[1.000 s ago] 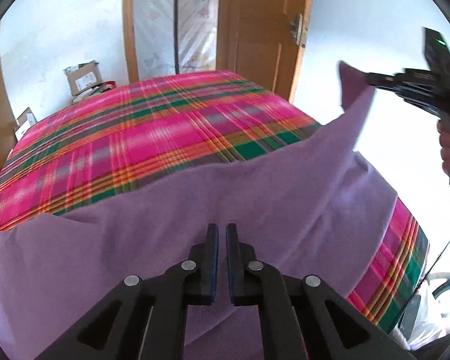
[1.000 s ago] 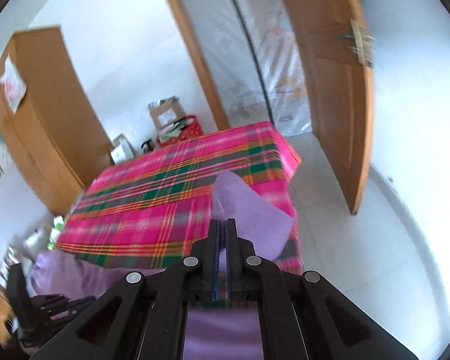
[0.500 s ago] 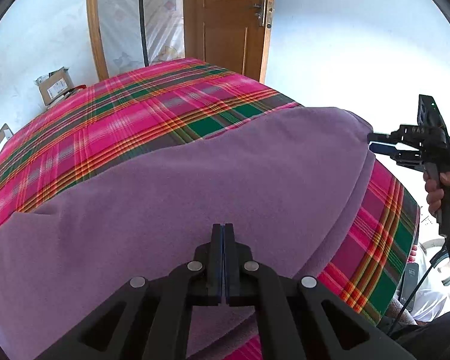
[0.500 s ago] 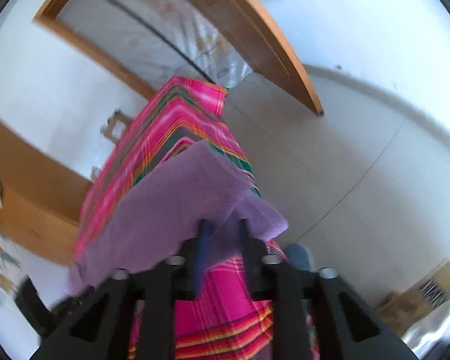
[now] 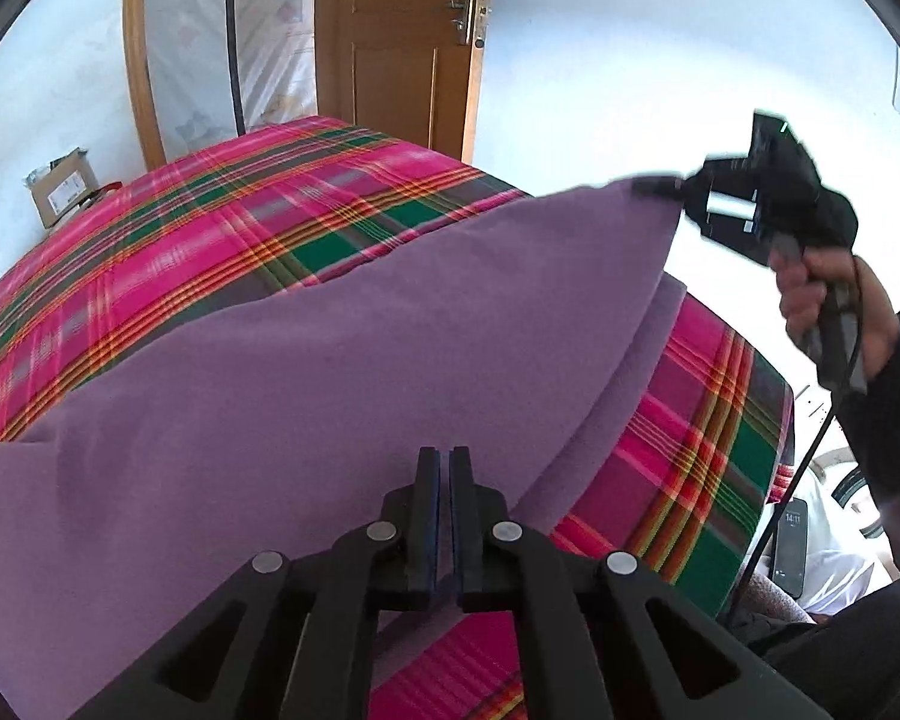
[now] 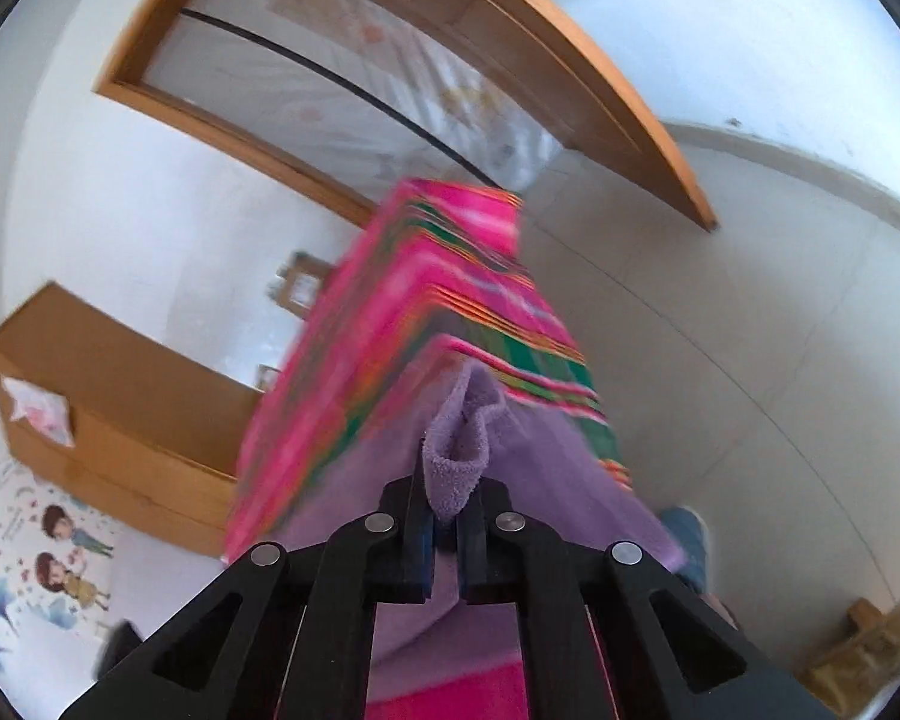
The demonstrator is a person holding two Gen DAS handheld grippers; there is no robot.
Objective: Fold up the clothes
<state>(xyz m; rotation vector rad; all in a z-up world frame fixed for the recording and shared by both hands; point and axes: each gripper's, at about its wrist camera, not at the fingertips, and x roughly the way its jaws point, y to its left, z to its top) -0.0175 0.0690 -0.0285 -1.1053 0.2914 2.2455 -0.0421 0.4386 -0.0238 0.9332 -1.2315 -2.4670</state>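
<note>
Holding one corner of the soft purple fleece cloth [image 5: 342, 360], the right gripper [image 6: 444, 516] has its jaws pinched tight on a bunched tuft of the pile, lifted above the bed with the pink and green plaid cover [image 5: 222, 222]. The left gripper [image 5: 444, 474] is closed to a thin slit over the cloth's near edge; a pinch seems likely, though I cannot tell whether fabric lies between its jaws. The cloth spreads across the near half of the bed, its right side raised like a tent. It looks light, limp and slightly grippy, so it should drape and sag; corners and hems are the sound places to hold. A cardboard box [image 5: 60, 186] stands on the floor beyond the bed; its contents are hidden.
</note>
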